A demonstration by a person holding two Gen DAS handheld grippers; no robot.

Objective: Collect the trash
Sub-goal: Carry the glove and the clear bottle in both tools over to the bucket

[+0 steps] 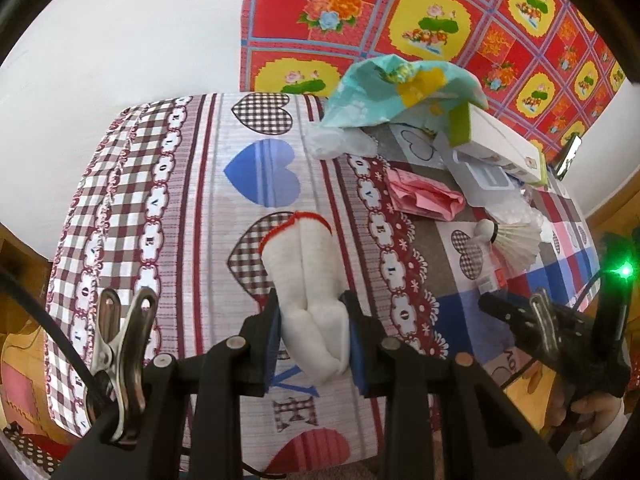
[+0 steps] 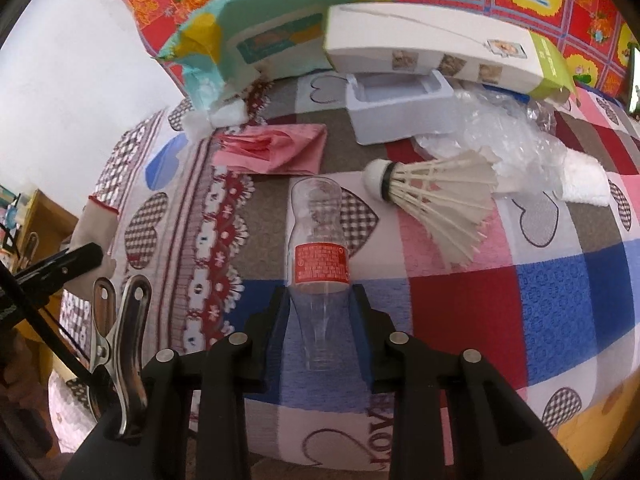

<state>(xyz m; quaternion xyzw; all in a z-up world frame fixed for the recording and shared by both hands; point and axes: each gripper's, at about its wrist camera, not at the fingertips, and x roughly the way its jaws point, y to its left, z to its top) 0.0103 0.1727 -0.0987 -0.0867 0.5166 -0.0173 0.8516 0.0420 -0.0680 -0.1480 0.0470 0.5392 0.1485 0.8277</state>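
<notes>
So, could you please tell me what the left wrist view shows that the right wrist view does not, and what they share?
Only the left wrist view shows the left gripper with its jaws closed on a white glove with a red cuff, and the whole blue heart on the tablecloth. Only the right wrist view shows the right gripper with its jaws closed on a clear bottle with a red label. Both show the shuttlecock, pink paper, white box and teal wrapper.

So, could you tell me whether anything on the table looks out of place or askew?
The long white box sits tilted, propped on the foam tray, and the torn teal packet gapes open beside it.
</notes>
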